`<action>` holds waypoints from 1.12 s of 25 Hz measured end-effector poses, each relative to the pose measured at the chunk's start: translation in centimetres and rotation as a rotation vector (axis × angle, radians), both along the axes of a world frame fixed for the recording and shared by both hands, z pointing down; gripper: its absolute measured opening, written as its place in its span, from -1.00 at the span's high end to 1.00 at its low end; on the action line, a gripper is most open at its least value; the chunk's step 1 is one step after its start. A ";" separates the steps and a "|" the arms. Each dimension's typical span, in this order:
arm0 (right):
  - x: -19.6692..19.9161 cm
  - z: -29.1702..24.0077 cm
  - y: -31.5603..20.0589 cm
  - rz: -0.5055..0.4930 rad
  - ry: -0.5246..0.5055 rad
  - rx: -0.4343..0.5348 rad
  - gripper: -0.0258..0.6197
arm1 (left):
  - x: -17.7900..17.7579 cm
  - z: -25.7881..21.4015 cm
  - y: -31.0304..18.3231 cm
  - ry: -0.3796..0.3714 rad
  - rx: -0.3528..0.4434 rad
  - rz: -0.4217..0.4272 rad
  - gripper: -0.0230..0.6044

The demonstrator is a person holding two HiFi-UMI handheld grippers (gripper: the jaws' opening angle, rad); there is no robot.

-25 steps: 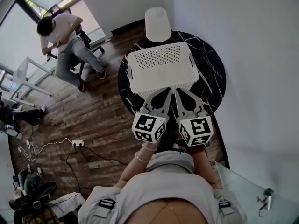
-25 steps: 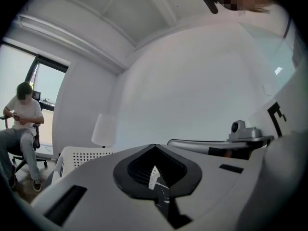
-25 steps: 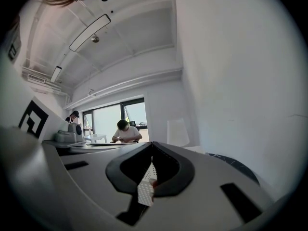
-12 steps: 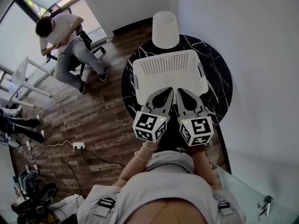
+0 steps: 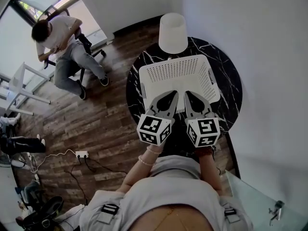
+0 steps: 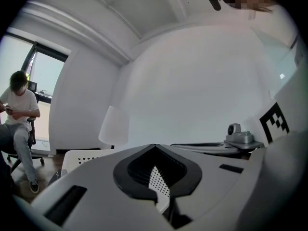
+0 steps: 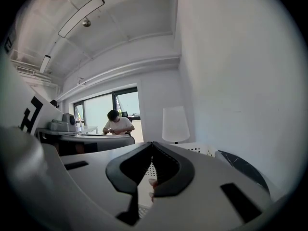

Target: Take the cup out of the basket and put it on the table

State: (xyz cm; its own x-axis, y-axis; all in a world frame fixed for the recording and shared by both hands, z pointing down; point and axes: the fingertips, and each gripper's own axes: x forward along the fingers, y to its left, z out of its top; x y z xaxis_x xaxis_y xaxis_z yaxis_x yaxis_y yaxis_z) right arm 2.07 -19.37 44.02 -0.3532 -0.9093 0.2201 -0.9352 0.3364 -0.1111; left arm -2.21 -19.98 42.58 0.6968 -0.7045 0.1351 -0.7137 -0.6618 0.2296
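A white perforated basket (image 5: 178, 78) stands on the round black marble table (image 5: 226, 95). No cup shows inside it in the head view. My left gripper (image 5: 173, 94) and right gripper (image 5: 188, 94) hover side by side over the basket's near rim. Both are shut with nothing between the jaws. In the left gripper view the basket (image 6: 79, 158) lies just ahead of the shut left gripper (image 6: 154, 146). In the right gripper view the basket (image 7: 202, 149) sits beyond the right gripper (image 7: 152, 143). A small pinkish thing (image 7: 153, 182) shows behind its jaws; I cannot tell what it is.
A white lamp shade (image 5: 173, 32) rises at the table's far edge, close behind the basket. A person sits on a chair (image 5: 60, 44) on the wooden floor at the left. A power strip (image 5: 81, 154) and cables lie on the floor. A white wall runs along the right.
The head view has shifted a little, so basket and lamp sit further right in it. Both grippers stay shut over the basket's near rim.
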 end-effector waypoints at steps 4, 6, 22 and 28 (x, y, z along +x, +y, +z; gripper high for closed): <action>0.0 1.1 -1.3 0.016 0.038 -0.030 0.88 | -0.9 0.6 -1.2 -0.004 -0.013 0.002 0.91; 0.1 1.4 -1.8 0.023 0.038 -0.039 0.88 | -1.0 1.0 -1.6 -0.006 -0.020 0.007 0.91; 0.1 3.9 -5.4 0.013 0.048 -0.112 0.88 | -0.9 3.5 -5.4 -0.031 -0.080 0.009 0.91; 0.3 5.1 -7.5 0.006 0.056 -0.157 0.88 | -0.8 4.8 -7.1 -0.037 -0.117 0.010 0.91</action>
